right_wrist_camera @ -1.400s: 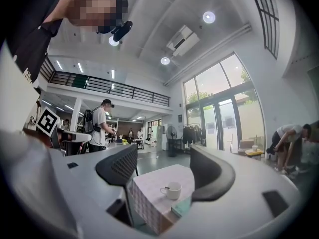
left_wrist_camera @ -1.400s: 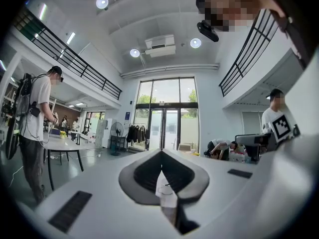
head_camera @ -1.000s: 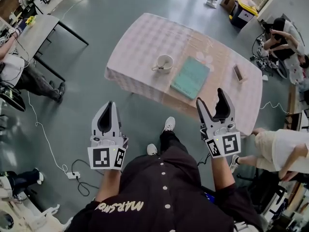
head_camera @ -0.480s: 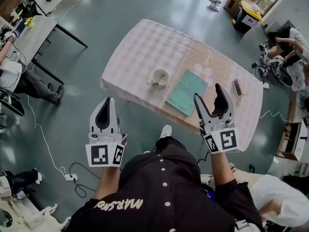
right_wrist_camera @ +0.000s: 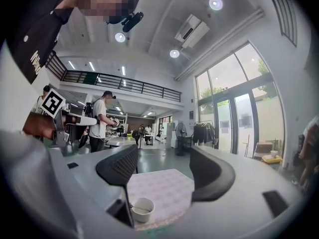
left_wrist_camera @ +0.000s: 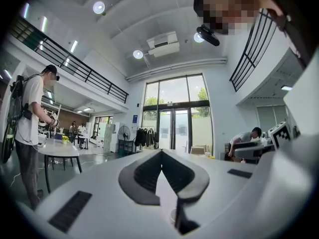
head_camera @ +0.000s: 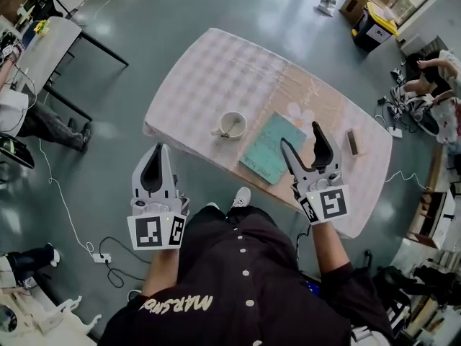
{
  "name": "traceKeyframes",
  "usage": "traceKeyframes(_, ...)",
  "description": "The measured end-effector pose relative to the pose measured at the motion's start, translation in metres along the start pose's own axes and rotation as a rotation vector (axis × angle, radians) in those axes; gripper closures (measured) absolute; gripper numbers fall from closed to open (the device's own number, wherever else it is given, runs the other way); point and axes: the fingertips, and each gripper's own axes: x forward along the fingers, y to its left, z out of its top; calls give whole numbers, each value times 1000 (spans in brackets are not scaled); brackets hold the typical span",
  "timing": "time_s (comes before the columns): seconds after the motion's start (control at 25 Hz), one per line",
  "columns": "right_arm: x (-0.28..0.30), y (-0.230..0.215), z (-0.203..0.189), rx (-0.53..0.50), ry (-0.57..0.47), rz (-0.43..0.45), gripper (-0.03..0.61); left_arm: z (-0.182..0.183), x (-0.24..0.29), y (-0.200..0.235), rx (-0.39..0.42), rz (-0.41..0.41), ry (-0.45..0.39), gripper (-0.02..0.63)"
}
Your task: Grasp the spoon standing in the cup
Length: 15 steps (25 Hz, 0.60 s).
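1. The counter has dropped lower in the head view, and its near edge now reaches mid-frame.
2. The cup has shifted from upper centre down and slightly left, toward the middle.
3. The right gripper, earlier over the floor short of the counter, now overlaps its near edge at the teal book.
4. The person in white at lower right has left the frame.
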Motion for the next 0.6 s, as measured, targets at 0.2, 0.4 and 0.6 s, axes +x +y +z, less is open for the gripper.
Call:
traceKeyframes(0.2, 24, 5, -16, -22, 44, 38, 264, -11, 19, 12, -17, -5, 42, 603)
traceKeyframes(0.4, 45, 13, -37, -61, 105, 77, 264, -11, 41, 21, -9, -22, 45, 603)
traceKeyframes(0.6, 66, 33, -60, -118, 153, 156, 264, -13, 52, 24, -21, -39, 50, 603)
